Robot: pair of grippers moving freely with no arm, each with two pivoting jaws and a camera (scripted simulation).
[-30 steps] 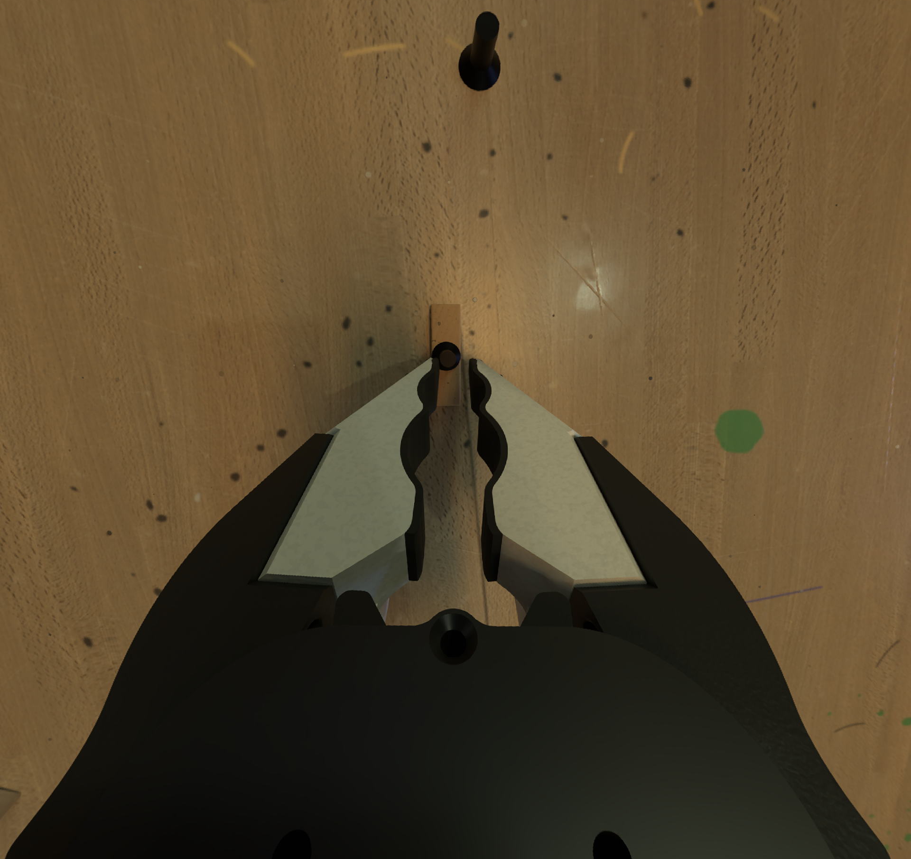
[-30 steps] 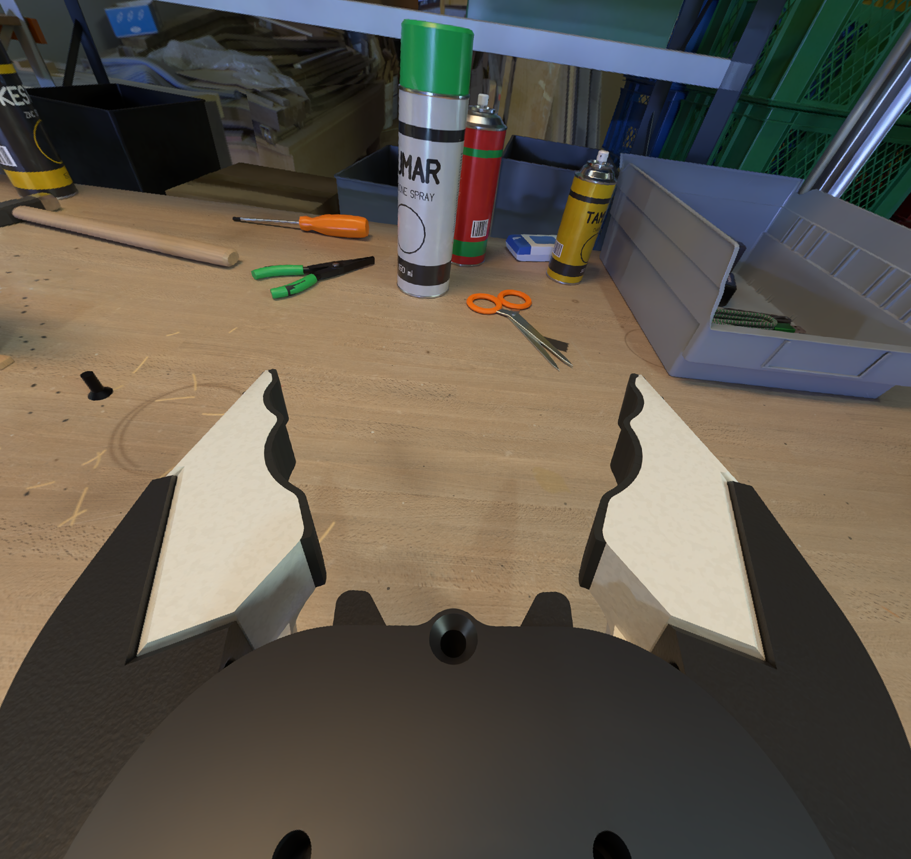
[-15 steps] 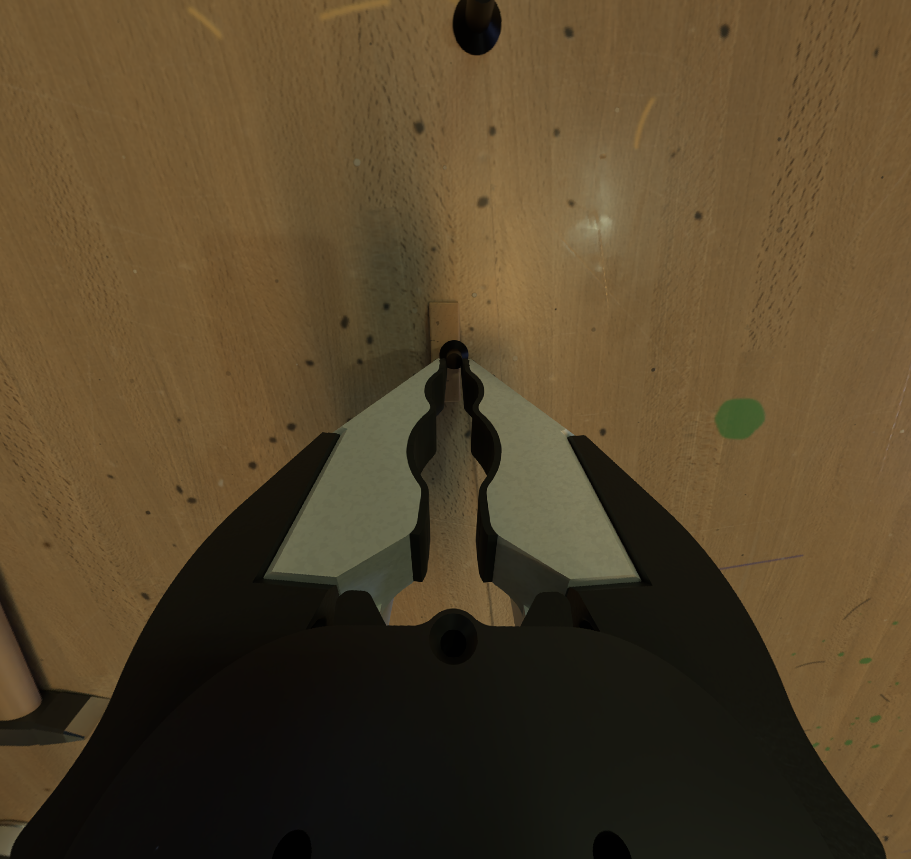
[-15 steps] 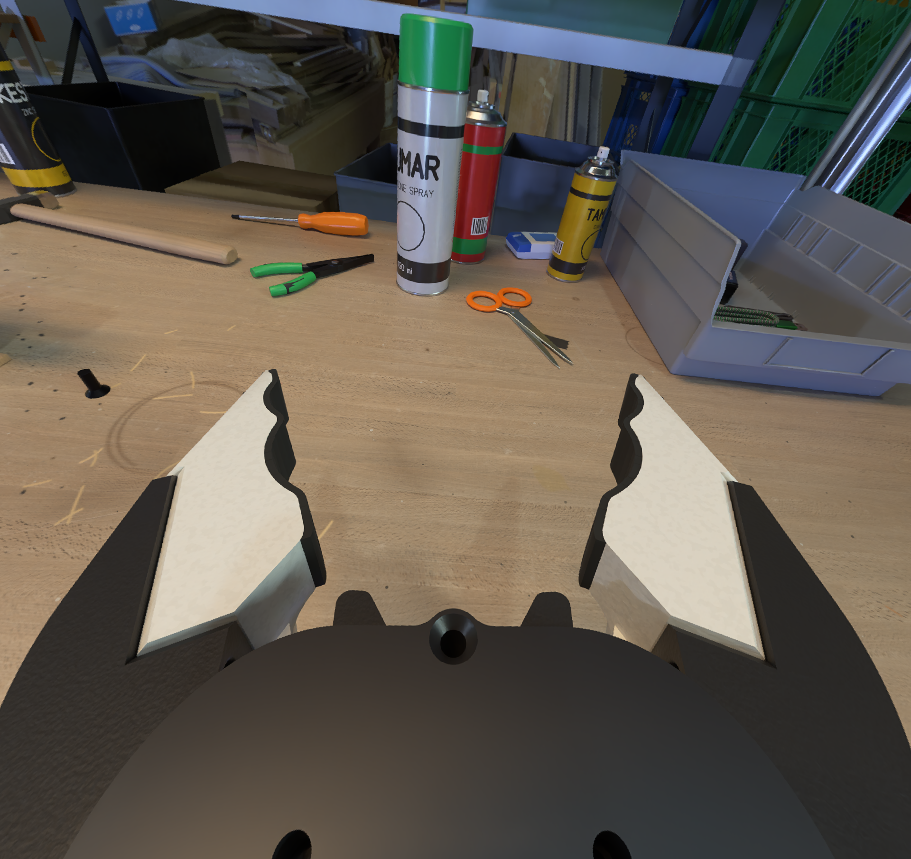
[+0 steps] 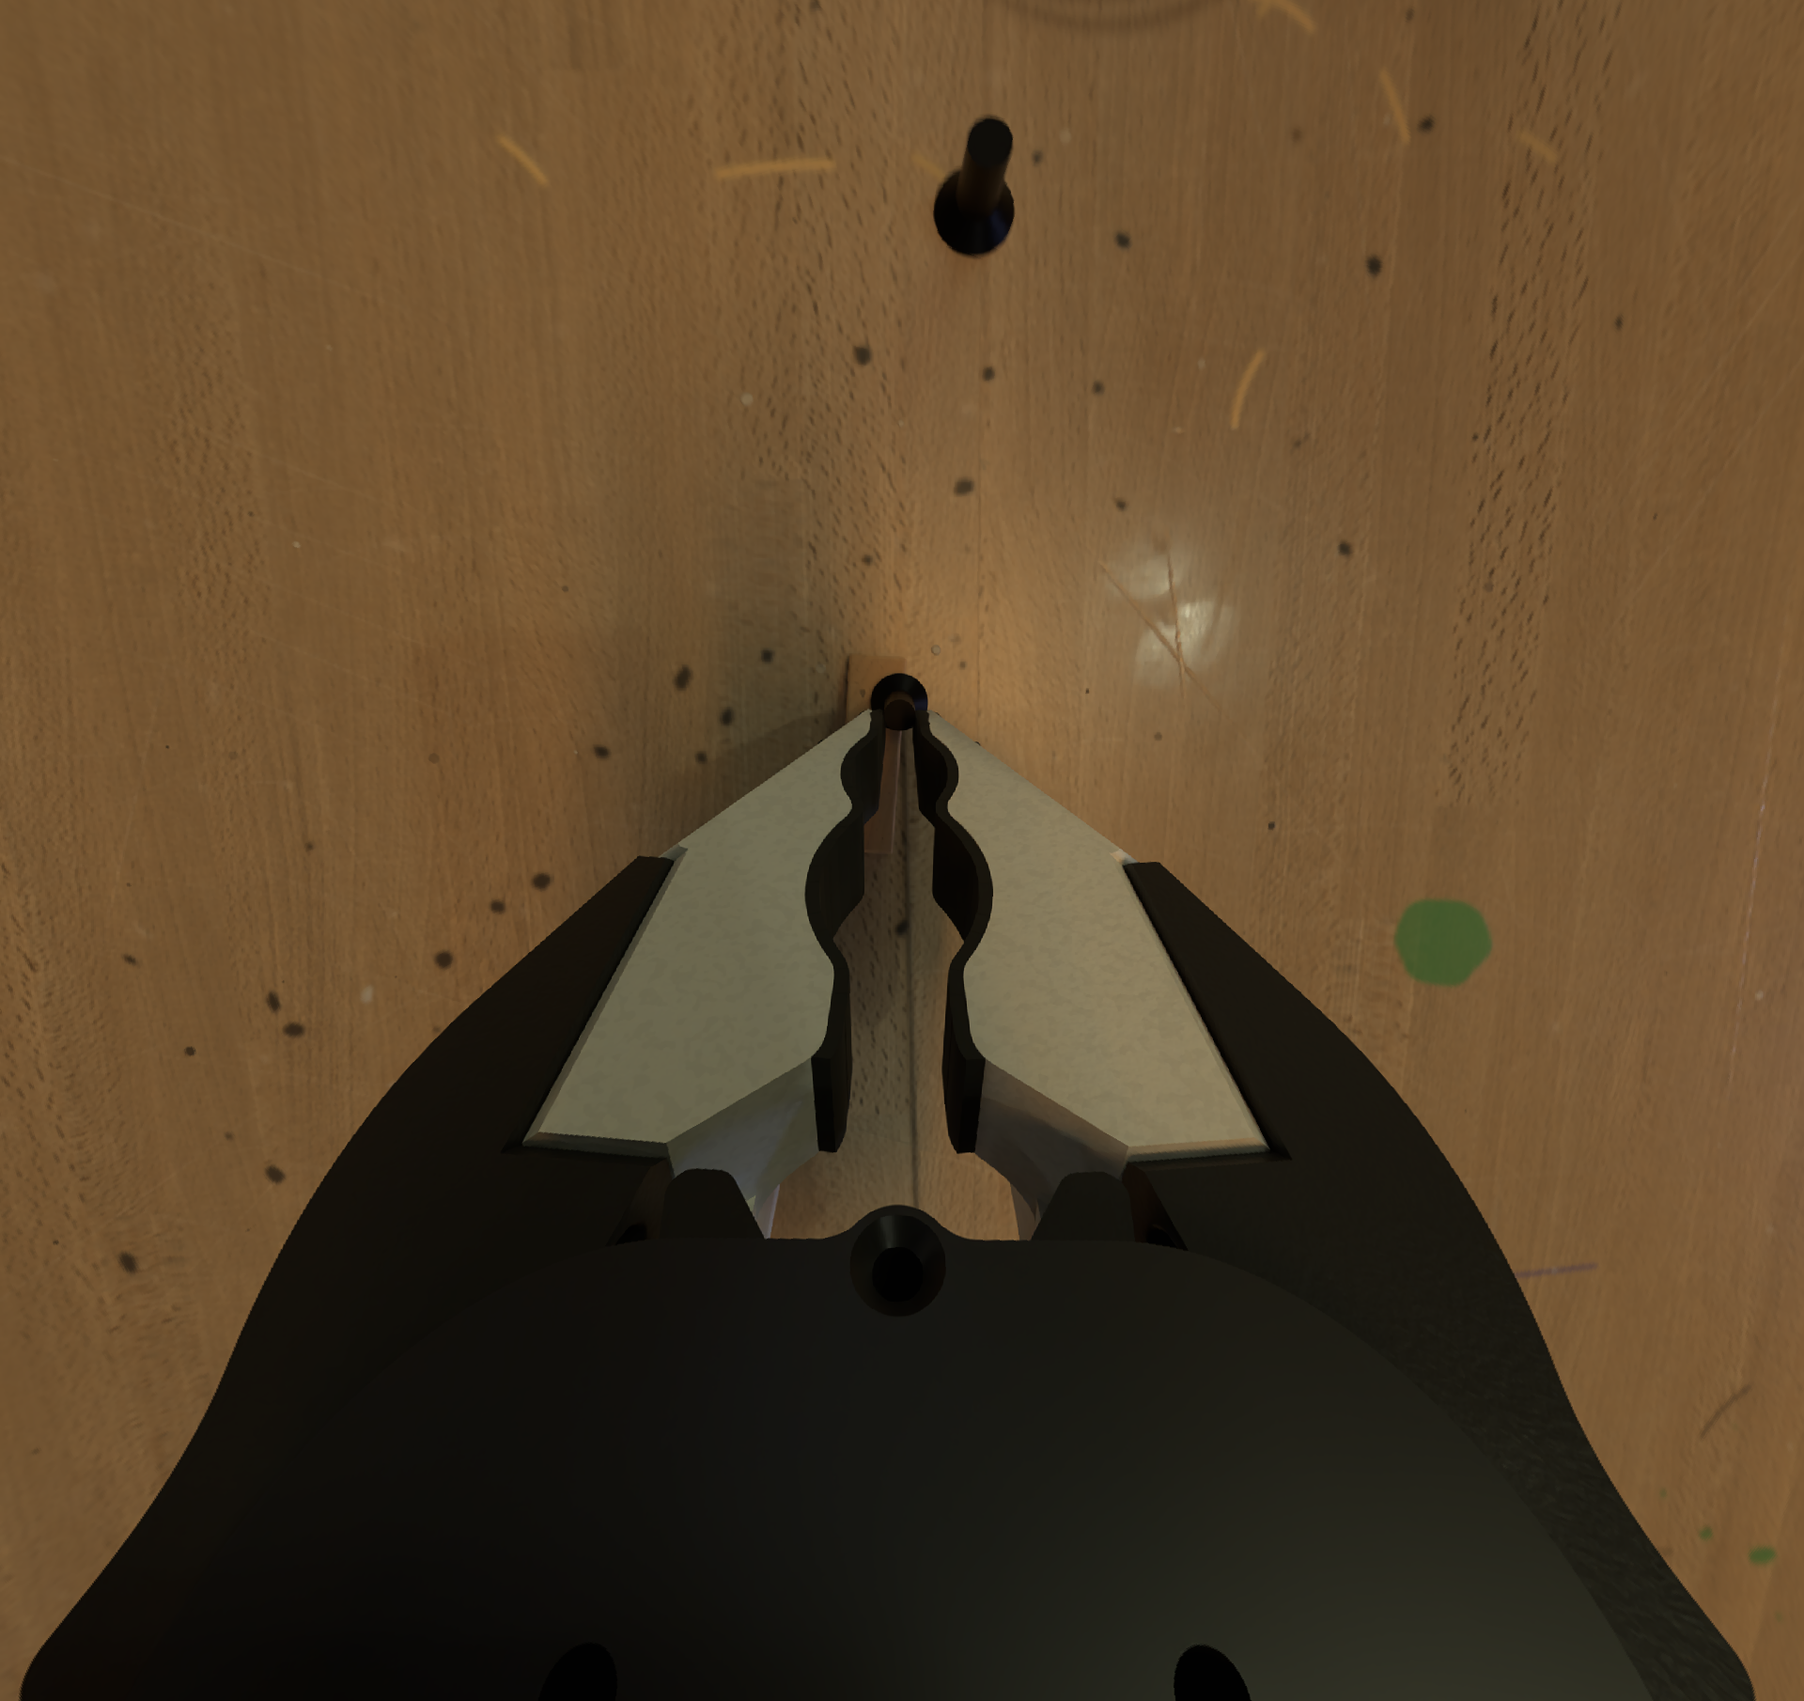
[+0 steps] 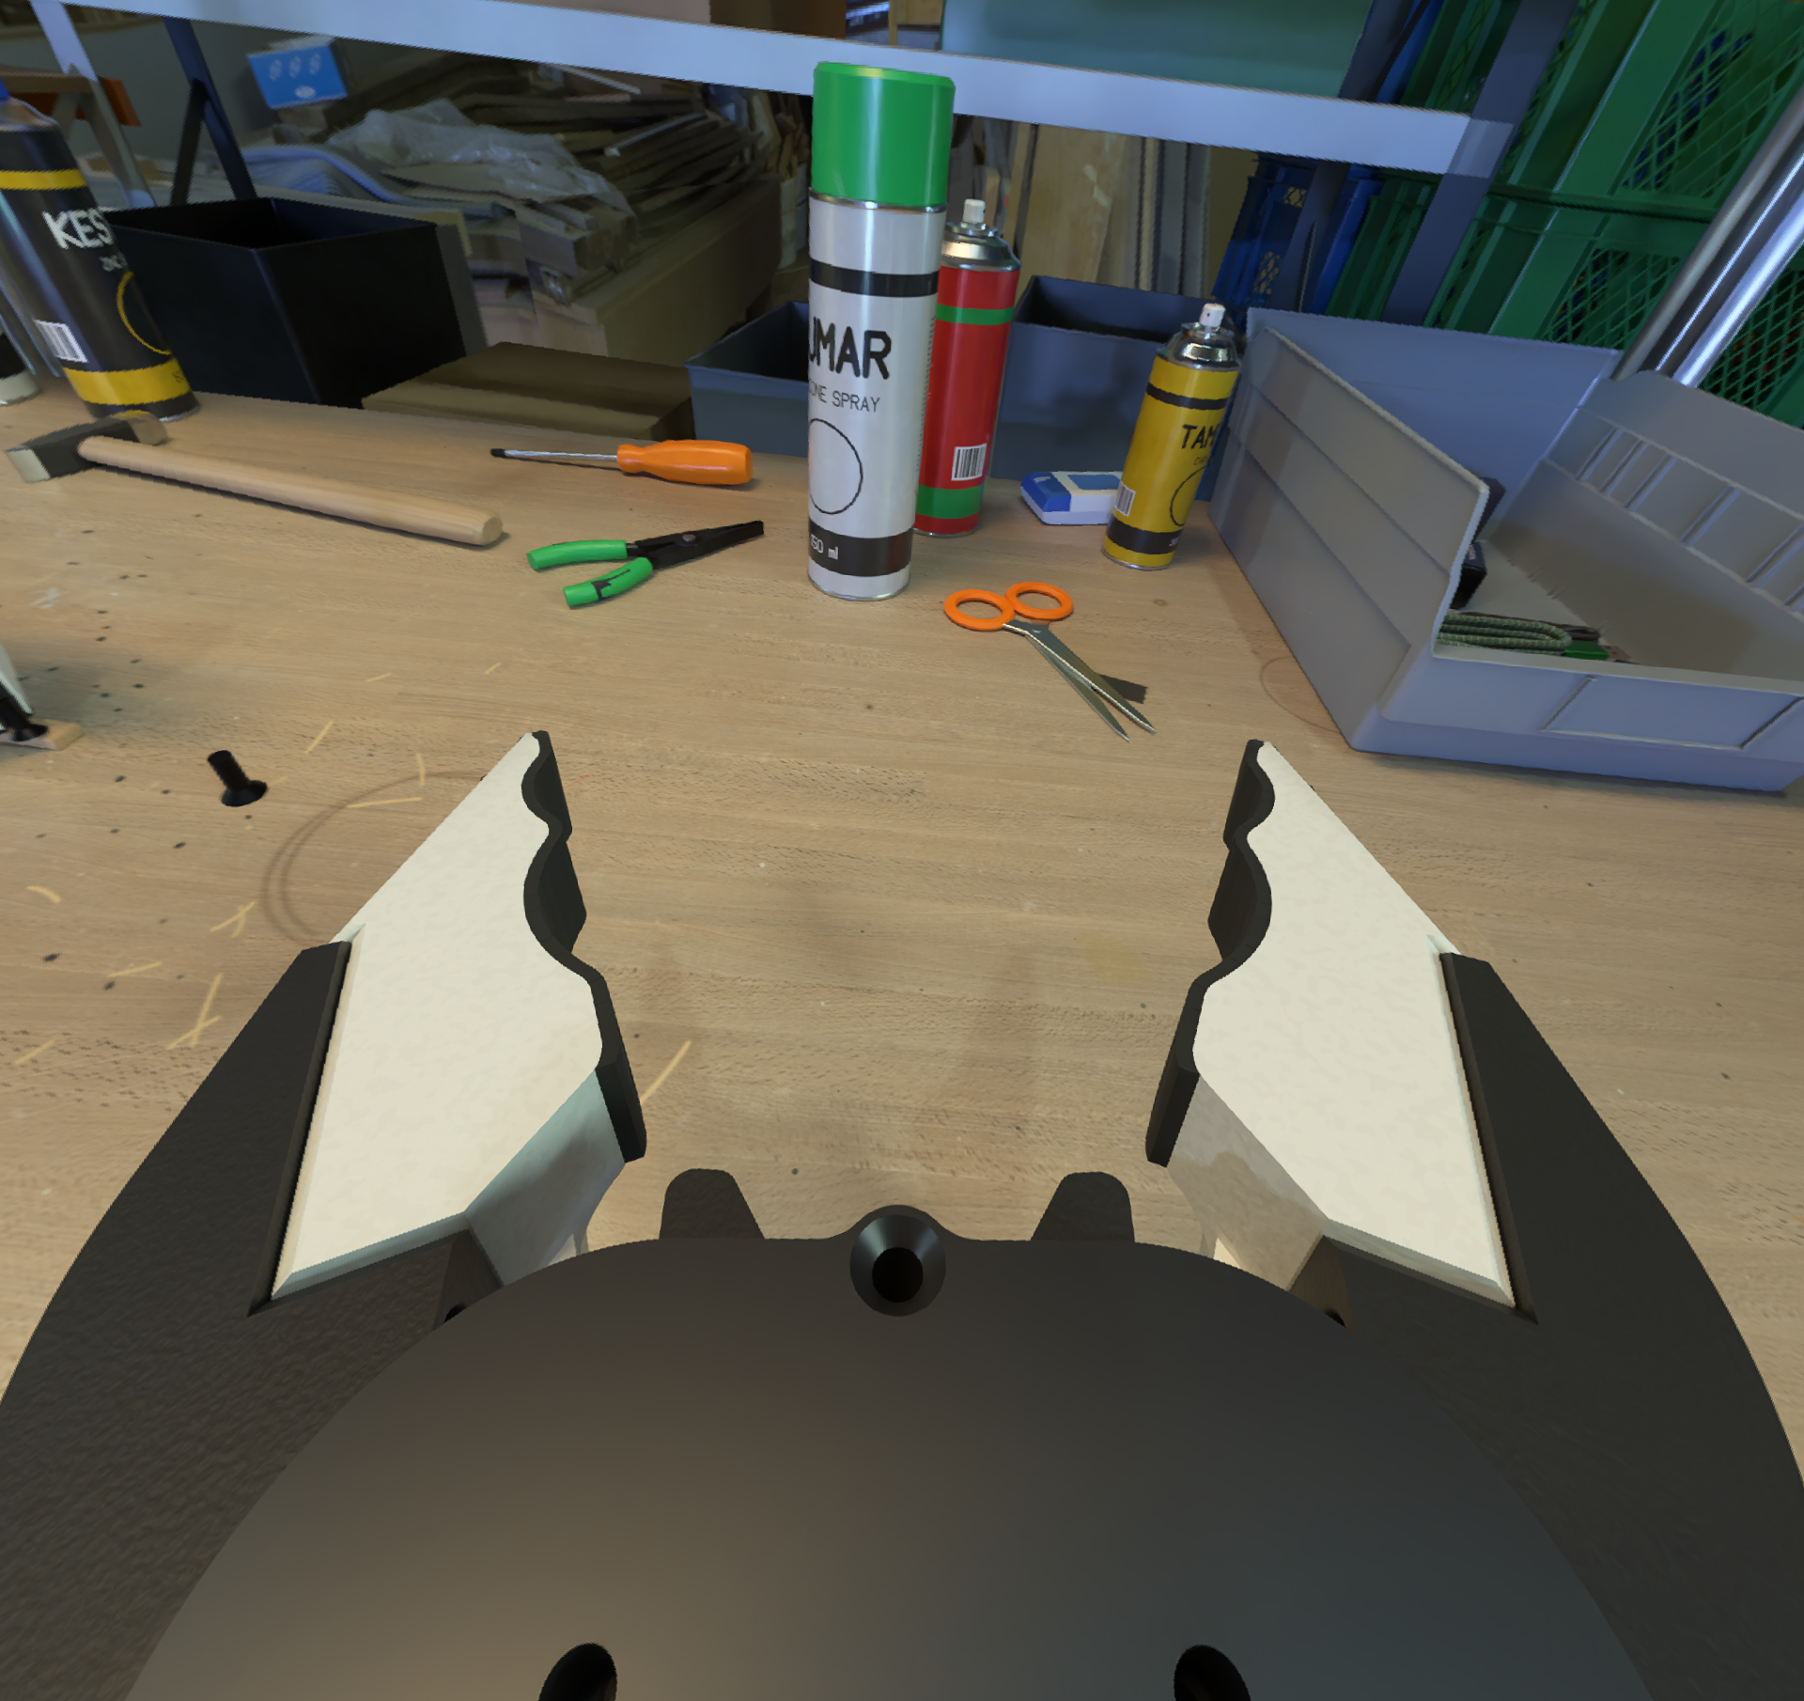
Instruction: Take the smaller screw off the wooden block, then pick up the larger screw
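In the left wrist view the left gripper [image 5: 898,717] points straight down at the wooden workbench [image 5: 390,385], its 2 pale fingers [image 5: 742,922] drawn almost together at the centre of the frame. Their tips pinch the smaller screw [image 5: 898,692], whose round black head shows right at the point where they meet. Just behind and under the tips sits the small wooden block [image 5: 861,678], mostly hidden by the fingers; whether the screw is touching the block or lifted clear of it cannot be told from this angle. The larger screw [image 5: 976,190], black with a flared head, lies on the bench in the upper middle of the frame, well apart from the gripper. A green paint spot [image 5: 1443,941] marks the bench at the right.

In the right wrist view the right gripper [image 6: 898,756] hangs above the bench with its fingers spread wide and nothing between them. The larger screw [image 6: 234,780] lies at the left edge of the frame, near the block [image 6: 44,734]. Farther back are a hammer [image 6: 293,487], an orange screwdriver [image 6: 644,460], green-handled pliers [image 6: 635,556], a tall green-capped spray can [image 6: 869,336], orange scissors [image 6: 1045,644] and a grey bin [image 6: 1464,580] at the right.
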